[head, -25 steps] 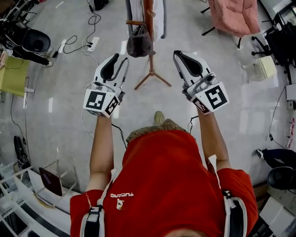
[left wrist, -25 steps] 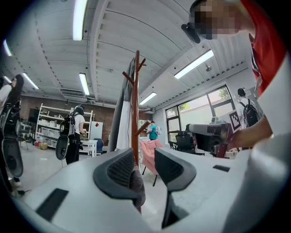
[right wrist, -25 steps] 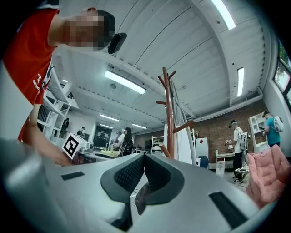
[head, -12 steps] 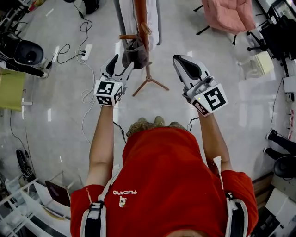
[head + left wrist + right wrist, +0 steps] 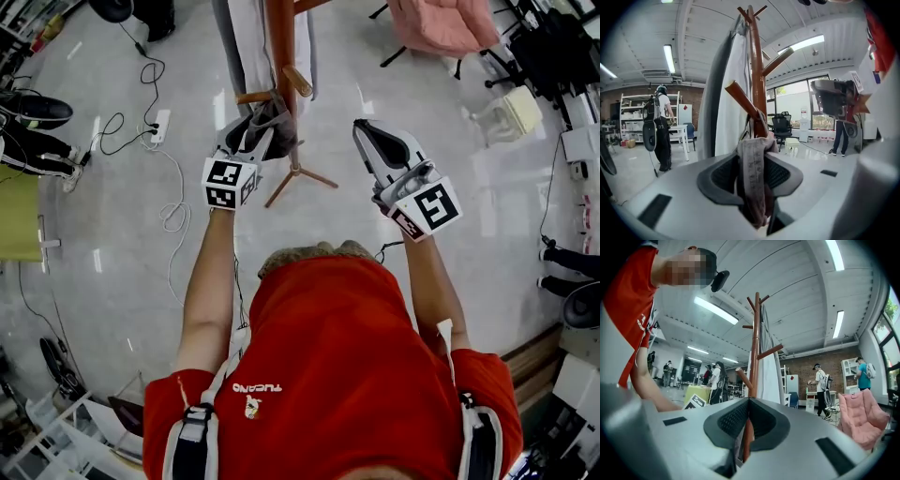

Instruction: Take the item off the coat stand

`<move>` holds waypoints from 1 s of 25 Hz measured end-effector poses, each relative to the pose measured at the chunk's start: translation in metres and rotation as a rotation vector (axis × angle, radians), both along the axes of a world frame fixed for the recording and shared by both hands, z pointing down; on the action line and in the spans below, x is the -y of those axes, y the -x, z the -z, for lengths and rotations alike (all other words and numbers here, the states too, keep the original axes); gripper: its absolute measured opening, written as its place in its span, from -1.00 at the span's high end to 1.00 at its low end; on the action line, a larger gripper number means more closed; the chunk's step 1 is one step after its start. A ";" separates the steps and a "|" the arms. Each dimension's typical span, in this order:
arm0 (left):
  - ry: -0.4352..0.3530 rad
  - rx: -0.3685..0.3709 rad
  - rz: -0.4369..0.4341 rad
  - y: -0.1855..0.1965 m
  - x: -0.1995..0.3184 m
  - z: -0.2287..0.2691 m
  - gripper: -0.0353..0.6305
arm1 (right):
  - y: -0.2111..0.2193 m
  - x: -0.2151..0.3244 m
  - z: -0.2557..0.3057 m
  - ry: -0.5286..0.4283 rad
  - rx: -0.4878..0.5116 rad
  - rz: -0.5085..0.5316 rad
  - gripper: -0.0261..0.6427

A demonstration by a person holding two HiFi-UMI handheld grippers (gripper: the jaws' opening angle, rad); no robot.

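Item location: the grey bag (image 5: pixel 269 114) hangs from a low peg (image 5: pixel 740 101) of the coat stand (image 5: pixel 279 47). It is not yet off.

Why it hangs so: the peg slopes upward away from the pole. We judge this keeps the bag from sliding off on its own weight.

Left gripper: the left gripper (image 5: pixel 752 157) is raised to the bag just below the peg, and its jaws are closing. A stitched band (image 5: pixel 753 183) of the bag's fabric stands upright between them. A dark sliver shows between the band and one pad, so we judge that the grip is not yet made.

Reason for that hold: taking the band near the peg gives control of the part that must clear the peg's tip. We judge a lift up and outward along the peg will be called for.

Right gripper: the right gripper (image 5: pixel 361 127) is held level with the left one, off to the side of the stand. Its jaw tips meet and nothing is held between them. Only the pole shows through the gap behind the tips.

Neighbouring item: a white garment (image 5: pixel 729 93) hangs higher on the same stand, just behind the bag.

Risk: a sideways pull could rock the stand or drag the garment.
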State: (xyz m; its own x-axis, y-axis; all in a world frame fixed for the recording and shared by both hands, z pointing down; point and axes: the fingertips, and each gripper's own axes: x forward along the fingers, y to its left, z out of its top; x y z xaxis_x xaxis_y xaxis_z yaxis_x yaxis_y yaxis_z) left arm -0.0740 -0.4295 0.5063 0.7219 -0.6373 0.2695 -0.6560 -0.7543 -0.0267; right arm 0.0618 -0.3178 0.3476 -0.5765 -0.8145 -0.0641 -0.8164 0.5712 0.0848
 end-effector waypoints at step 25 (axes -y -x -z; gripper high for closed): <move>-0.124 -0.074 0.214 0.061 -0.053 0.096 0.83 | 0.007 -0.022 0.015 -0.012 0.057 0.083 0.85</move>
State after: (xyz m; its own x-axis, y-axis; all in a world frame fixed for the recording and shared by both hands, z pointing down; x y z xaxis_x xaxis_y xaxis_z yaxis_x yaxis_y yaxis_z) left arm -0.1350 -0.3766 0.4100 0.5822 -0.8024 0.1308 -0.8037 -0.5923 -0.0562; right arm 0.0551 -0.2962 0.3328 -0.6369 -0.7633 -0.1084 -0.7703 0.6360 0.0469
